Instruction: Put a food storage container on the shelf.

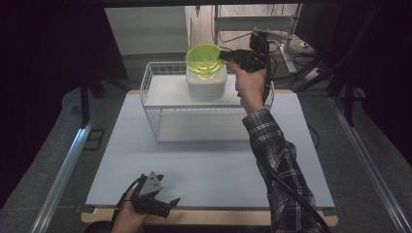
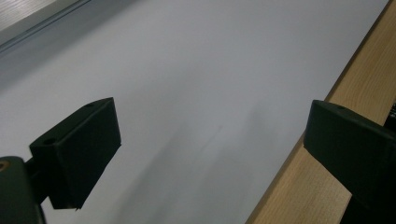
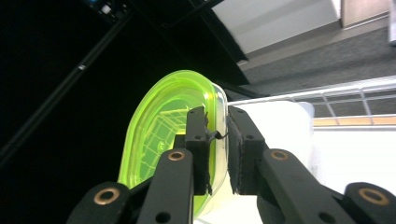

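Tongs, right, pinching green lid by its rim above white tub: thin grip, lid may slip; left tongs agape, empty.

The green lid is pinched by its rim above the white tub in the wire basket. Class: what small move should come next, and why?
Probably carry the green lid a little further clear of the white tub, then lower it. The right claw grips its rim, and the lid hangs tilted just over the tub inside the wire basket. The left claw rests open near the table's front edge.
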Demonstrator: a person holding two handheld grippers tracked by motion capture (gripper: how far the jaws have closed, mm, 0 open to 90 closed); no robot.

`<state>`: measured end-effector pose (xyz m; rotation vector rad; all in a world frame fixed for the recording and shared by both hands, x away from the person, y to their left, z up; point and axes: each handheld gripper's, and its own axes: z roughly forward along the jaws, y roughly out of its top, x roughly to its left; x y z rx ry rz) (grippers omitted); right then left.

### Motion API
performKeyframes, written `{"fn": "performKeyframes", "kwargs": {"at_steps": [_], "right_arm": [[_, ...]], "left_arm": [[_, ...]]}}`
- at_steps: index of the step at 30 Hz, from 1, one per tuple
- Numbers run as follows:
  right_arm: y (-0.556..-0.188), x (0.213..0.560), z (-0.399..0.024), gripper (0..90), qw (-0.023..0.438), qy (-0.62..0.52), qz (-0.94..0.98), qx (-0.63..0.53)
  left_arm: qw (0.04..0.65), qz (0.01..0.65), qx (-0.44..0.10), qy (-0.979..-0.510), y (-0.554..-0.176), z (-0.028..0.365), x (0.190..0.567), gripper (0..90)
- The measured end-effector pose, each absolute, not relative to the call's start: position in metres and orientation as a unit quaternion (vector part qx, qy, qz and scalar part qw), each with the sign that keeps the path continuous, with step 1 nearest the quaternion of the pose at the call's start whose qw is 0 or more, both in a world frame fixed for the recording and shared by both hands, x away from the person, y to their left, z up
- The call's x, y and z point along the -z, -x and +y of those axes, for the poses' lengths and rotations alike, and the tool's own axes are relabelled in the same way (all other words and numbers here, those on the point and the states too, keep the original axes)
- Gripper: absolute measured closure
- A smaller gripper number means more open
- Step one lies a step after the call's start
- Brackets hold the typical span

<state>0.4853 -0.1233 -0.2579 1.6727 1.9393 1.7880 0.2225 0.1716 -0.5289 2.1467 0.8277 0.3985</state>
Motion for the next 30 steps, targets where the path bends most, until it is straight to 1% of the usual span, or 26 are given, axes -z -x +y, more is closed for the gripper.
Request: {"fn": "performKeyframes", "kwargs": {"at_steps": [1, 2, 3, 6, 9, 10, 11, 13, 16, 18, 21, 25, 30], "right_arm": [[-0.486, 0.257, -0.121, 74.8, 0.025, -0.537, 0.627, -0.563], [-0.486, 0.257, -0.121, 74.8, 0.025, -0.537, 0.627, -0.563], [-0.487, 0.257, -0.119, 71.6, 0.045, -0.540, 0.634, -0.552], [-0.488, 0.258, -0.118, 72.5, 0.054, -0.542, 0.636, -0.546], [-0.491, 0.260, -0.119, 72.5, 0.050, -0.544, 0.632, -0.549], [-0.491, 0.260, -0.119, 70.1, 0.053, -0.541, 0.634, -0.550], [-0.491, 0.260, -0.119, 70.1, 0.053, -0.541, 0.634, -0.550], [-0.491, 0.259, -0.120, 62.1, 0.052, -0.531, 0.636, -0.557], [-0.486, 0.256, -0.122, 47.8, 0.067, -0.510, 0.647, -0.563], [-0.482, 0.256, -0.125, 40.1, 0.071, -0.493, 0.658, -0.565], [-0.474, 0.260, -0.132, 31.2, 0.079, -0.474, 0.670, -0.566], [-0.460, 0.271, -0.142, 23.5, 0.090, -0.450, 0.690, -0.559], [-0.439, 0.288, -0.151, 17.0, 0.101, -0.420, 0.717, -0.547]], "left_arm": [[0.392, 0.325, -0.157, -0.846, -0.222, 0.171, 0.529, 3.7], [0.391, 0.325, -0.157, -0.847, -0.222, 0.171, 0.529, 3.7], [0.391, 0.324, -0.156, -0.847, -0.222, 0.171, 0.529, 3.7], [0.390, 0.323, -0.157, -0.848, -0.222, 0.170, 0.530, 3.7], [0.389, 0.322, -0.156, -0.849, -0.222, 0.170, 0.530, 3.7], [0.389, 0.322, -0.156, -0.849, -0.222, 0.170, 0.530, 3.7], [0.389, 0.322, -0.156, -0.849, -0.222, 0.170, 0.530, 3.7], [0.390, 0.322, -0.156, -0.849, -0.222, 0.170, 0.530, 3.7], [0.390, 0.322, -0.158, -0.848, -0.222, 0.171, 0.529, 3.7], [0.391, 0.323, -0.158, -0.847, -0.222, 0.171, 0.529, 3.7], [0.393, 0.325, -0.158, -0.846, -0.222, 0.172, 0.529, 3.7], [0.396, 0.328, -0.158, -0.843, -0.222, 0.172, 0.528, 3.6], [0.401, 0.331, -0.158, -0.839, -0.223, 0.173, 0.528, 3.4]]}}
